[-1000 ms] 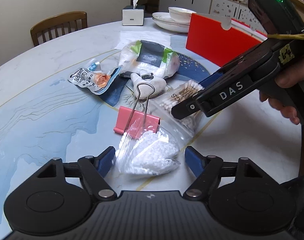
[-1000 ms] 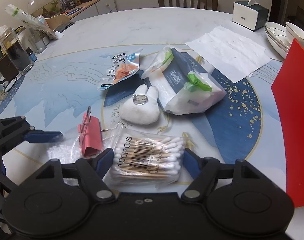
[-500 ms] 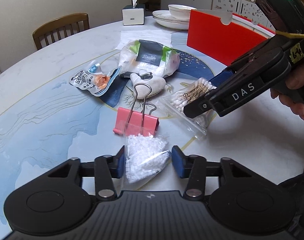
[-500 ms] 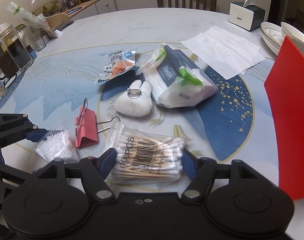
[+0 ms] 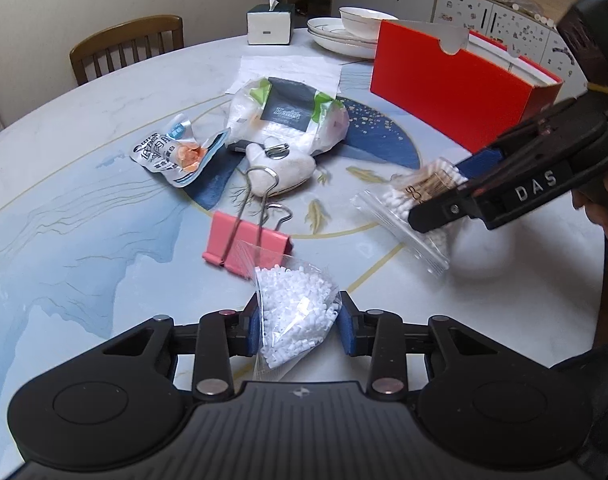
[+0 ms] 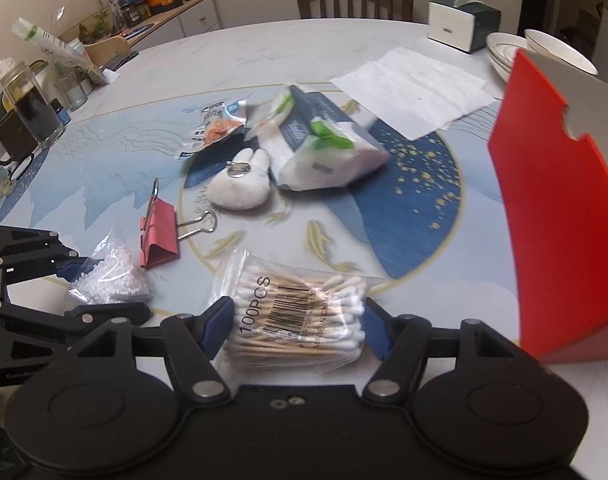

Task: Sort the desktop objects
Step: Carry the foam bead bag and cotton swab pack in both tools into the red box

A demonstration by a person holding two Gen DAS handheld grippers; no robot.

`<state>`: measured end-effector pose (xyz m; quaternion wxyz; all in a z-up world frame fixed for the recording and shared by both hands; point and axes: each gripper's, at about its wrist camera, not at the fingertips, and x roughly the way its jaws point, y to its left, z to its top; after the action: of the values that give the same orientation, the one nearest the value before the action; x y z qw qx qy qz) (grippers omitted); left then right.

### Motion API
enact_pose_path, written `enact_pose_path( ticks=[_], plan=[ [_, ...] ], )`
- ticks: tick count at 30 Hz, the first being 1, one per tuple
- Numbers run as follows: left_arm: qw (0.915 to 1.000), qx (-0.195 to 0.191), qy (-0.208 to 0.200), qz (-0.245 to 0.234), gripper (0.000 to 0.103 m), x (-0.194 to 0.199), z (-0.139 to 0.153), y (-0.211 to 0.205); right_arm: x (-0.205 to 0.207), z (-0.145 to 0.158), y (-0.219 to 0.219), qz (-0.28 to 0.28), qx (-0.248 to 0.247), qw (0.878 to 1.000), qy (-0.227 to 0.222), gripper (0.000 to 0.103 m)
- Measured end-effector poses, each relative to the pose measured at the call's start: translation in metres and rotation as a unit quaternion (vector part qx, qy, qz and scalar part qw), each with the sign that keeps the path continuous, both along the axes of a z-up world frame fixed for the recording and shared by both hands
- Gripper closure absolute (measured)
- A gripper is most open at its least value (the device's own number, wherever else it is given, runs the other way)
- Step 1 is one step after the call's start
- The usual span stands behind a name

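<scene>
My left gripper [image 5: 299, 326] is shut on a clear bag of white beads [image 5: 294, 308] and holds it just above the table; the bag also shows in the right wrist view [image 6: 110, 274]. My right gripper [image 6: 299, 330] is shut on a zip bag of cotton swabs [image 6: 300, 320], lifted off the table, also seen from the left wrist [image 5: 417, 200]. On the table lie a pink binder clip [image 5: 248, 240], a white plush keychain [image 5: 282, 170], a snack packet [image 5: 172, 156] and a white pack with green tabs [image 5: 288, 120].
A red open box [image 5: 451, 88] stands at the right, close beside my right gripper [image 6: 559, 208]. Behind it are stacked bowls [image 5: 355, 30], a tissue box [image 5: 270, 24], a sheet of paper [image 6: 413, 88] and a chair [image 5: 124, 50]. Jars and a mug [image 6: 20, 120] stand at the far left.
My left gripper closed on the bead bag and lifted it. My right gripper, holding the swab bag, rose and moved back toward the red box.
</scene>
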<state>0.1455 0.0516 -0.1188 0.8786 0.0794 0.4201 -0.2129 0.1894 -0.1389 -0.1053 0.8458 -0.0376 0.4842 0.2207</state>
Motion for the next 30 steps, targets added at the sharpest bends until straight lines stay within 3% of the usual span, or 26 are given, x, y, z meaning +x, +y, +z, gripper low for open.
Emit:
enact_pose_path(
  ticks=[13, 30],
  plan=[
    [0.9994, -0.03, -0.016, -0.008, 0.068, 0.0, 0.033, -0.041, -0.009, 0.027, -0.037, -0.008, 0.021, 1.0, 0.003, 0.036],
    [0.9968, -0.057, -0.055, -0.013, 0.068, 0.015, 0.08, -0.098, 0.001, 0.085, -0.098, -0.02, 0.064, 0.997, -0.047, 0.036]
  ],
)
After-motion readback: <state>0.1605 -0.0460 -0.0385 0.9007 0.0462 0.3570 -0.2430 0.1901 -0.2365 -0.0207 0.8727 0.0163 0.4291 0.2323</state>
